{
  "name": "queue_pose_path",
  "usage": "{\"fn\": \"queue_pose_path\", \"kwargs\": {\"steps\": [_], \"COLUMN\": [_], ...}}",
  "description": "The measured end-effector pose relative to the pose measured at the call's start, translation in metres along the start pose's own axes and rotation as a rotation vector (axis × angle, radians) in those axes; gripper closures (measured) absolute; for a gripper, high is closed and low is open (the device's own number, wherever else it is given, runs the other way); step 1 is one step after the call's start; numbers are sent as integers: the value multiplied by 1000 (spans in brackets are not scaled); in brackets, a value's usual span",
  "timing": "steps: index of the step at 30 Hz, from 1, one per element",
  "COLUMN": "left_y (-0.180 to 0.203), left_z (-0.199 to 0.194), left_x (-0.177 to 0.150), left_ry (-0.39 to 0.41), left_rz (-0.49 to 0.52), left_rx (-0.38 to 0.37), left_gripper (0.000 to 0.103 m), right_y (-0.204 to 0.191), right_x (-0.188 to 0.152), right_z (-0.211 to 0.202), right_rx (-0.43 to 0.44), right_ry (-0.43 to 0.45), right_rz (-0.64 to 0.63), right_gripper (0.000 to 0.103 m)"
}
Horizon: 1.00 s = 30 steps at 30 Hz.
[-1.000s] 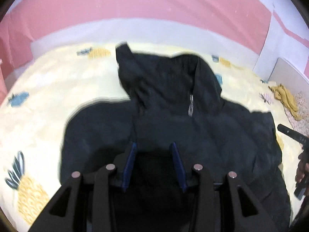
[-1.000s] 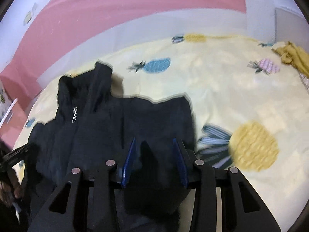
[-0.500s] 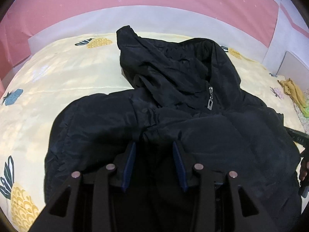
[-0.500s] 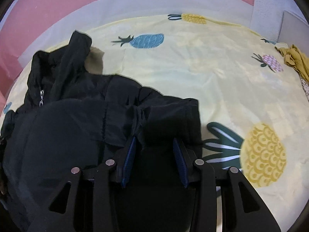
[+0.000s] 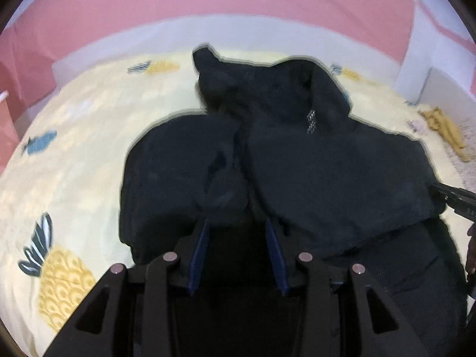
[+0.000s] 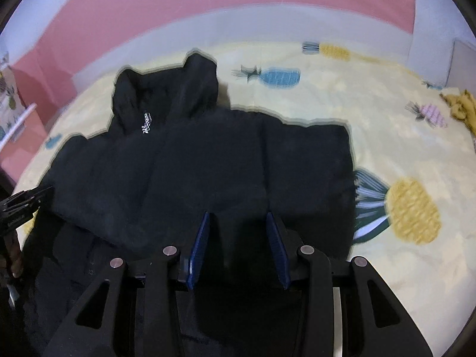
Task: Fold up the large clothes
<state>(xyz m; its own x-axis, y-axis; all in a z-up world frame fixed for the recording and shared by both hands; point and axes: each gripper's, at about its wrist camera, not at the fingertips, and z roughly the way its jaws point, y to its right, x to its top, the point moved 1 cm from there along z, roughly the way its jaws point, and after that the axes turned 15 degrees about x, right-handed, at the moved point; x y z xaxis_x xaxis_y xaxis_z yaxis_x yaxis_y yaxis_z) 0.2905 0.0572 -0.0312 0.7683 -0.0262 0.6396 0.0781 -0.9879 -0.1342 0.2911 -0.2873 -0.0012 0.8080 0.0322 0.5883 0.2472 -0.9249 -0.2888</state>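
— Black padded jacket (image 5: 312, 178), is that what's on the bed (image 5: 74, 136)?

— Yes. It lies spread on the pale yellow pineapple-print sheet (image 6: 401, 154), hood (image 6: 178, 89) toward the far edge by the pink and white wall (image 5: 238, 9). A silver zip pull (image 5: 311, 122) shows below the collar.

— And the left hand-held gripper (image 5: 236, 250)?

— Its blue pads (image 5: 199, 250) stand partly apart with bunched black cloth between them. The picture is blurred and dark there, so whether the pads press on the cloth I cannot tell.

— The right hand-held gripper (image 6: 238, 244)?

— Same narrow-to-middling gap, blue pads (image 6: 275, 244) either side of the jacket's near edge. Black cloth fills the gap, but again I cannot tell if it is pinched.

— Do the two see each other?

— Each shows at the edge of the other's view: a black tip at the right edge of the left view, with a bit of a hand (image 5: 471, 253) below it, and a black tip at the left edge of the right view.

— Anything else about?

— A mustard-yellow cloth (image 5: 443, 131) lies crumpled at the far right side, well apart from the jacket. One sleeve (image 5: 166, 178) lies folded in at the left of the left view.
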Motion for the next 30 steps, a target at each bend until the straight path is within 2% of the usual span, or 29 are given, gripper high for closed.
{"fn": "queue_pose_path", "kwargs": {"steps": [2, 7, 11, 14, 16, 20, 23, 26, 30], "left_y": [1, 3, 2, -5, -10, -15, -15, -16, -10], "left_z": [5, 4, -8, -31, -46, -73, -87, -88, -57], "left_x": [-3, -2, 3, 12, 23, 53, 86, 116, 159], "left_ry": [2, 3, -8, 8, 22, 57, 108, 137, 117], "left_rz": [3, 25, 36, 12, -10, -45, -51, -62, -55], "left_rx": [8, 19, 16, -22, -45, -88, -87, -75, -55], "left_gripper": [61, 61, 61, 61, 60, 47, 42, 38, 37], "right_y": [0, 2, -2, -9, -17, -34, -49, -58, -59], "right_x": [-5, -11, -3, 6, 15, 43, 71, 100, 138], "right_z": [15, 22, 12, -5, -19, -41, -51, -49, -25], "right_rx": [-13, -17, -23, -5, 8, 50, 65, 87, 96], "right_ry": [-22, -28, -39, -9, 16, 63, 87, 102, 83], "right_rz": [-10, -15, -10, -13, -18, -26, -54, -67, -66], "right_gripper": [62, 62, 62, 62, 62, 59, 56, 44, 44]}}
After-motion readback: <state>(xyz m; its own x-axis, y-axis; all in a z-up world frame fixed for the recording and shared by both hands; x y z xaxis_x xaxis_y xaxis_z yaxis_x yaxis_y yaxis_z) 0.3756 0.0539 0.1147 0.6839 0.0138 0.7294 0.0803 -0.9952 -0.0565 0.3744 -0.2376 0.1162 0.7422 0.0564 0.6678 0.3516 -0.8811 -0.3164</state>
